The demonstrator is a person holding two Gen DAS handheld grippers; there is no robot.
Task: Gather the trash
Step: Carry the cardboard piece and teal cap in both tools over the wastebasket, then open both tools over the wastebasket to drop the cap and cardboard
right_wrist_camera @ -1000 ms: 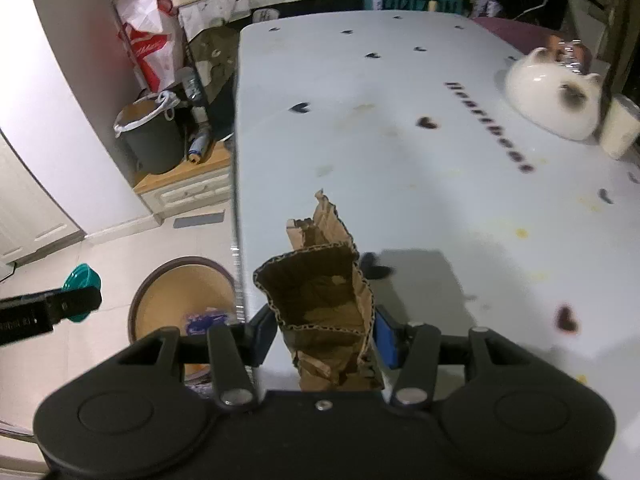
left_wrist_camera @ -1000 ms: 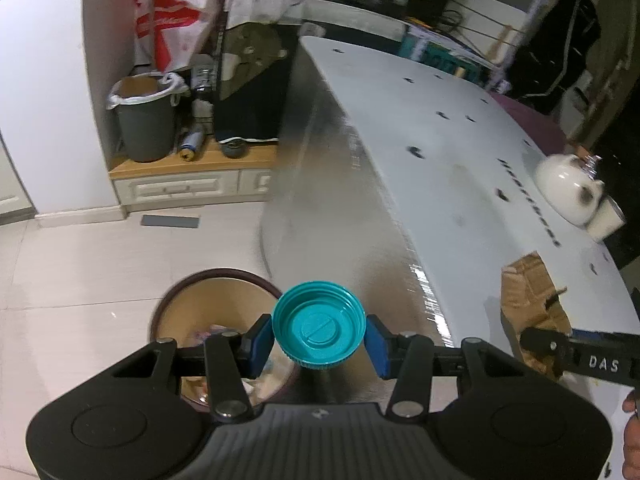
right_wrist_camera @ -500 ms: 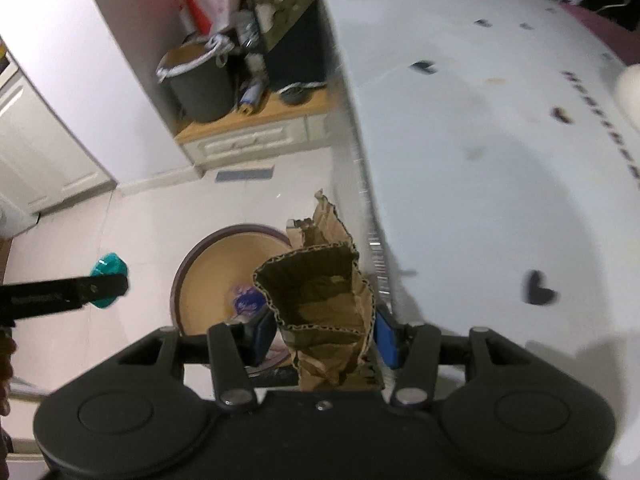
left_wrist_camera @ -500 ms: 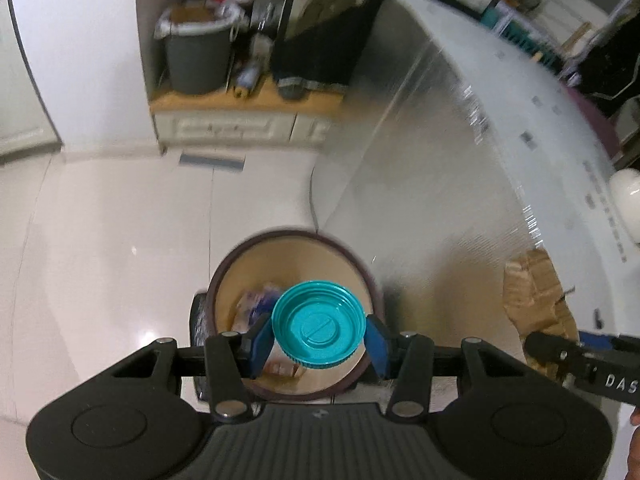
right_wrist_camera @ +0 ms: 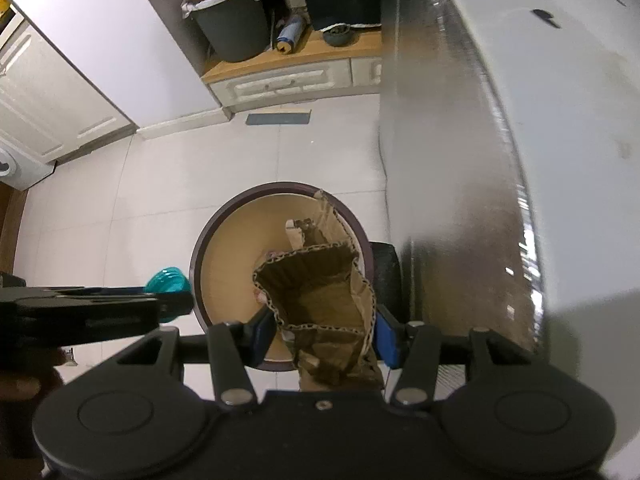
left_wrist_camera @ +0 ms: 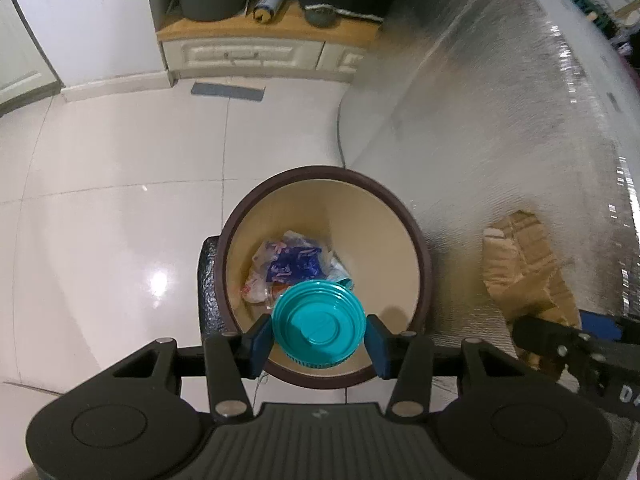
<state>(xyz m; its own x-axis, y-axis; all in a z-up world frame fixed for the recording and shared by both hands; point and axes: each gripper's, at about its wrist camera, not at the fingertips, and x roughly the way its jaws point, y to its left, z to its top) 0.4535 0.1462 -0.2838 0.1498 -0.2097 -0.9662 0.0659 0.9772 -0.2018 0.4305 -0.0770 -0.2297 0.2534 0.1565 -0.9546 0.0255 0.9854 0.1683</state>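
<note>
left gripper (left_wrist_camera: 319,343) grips the lid (left_wrist_camera: 319,325) over the bin (left_wrist_camera: 425,258); right gripper (right_wrist_camera: 326,335) clamps cardboard (right_wrist_camera: 320,304) above it. centre each over the mouth, then open the fingers.

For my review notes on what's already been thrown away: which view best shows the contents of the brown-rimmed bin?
The left wrist view. It looks straight down into the bin, showing crumpled wrappers at the bottom, just beyond the teal lid in the left gripper. In the right wrist view, the cardboard piece in the right gripper hides most of the interior.
</note>
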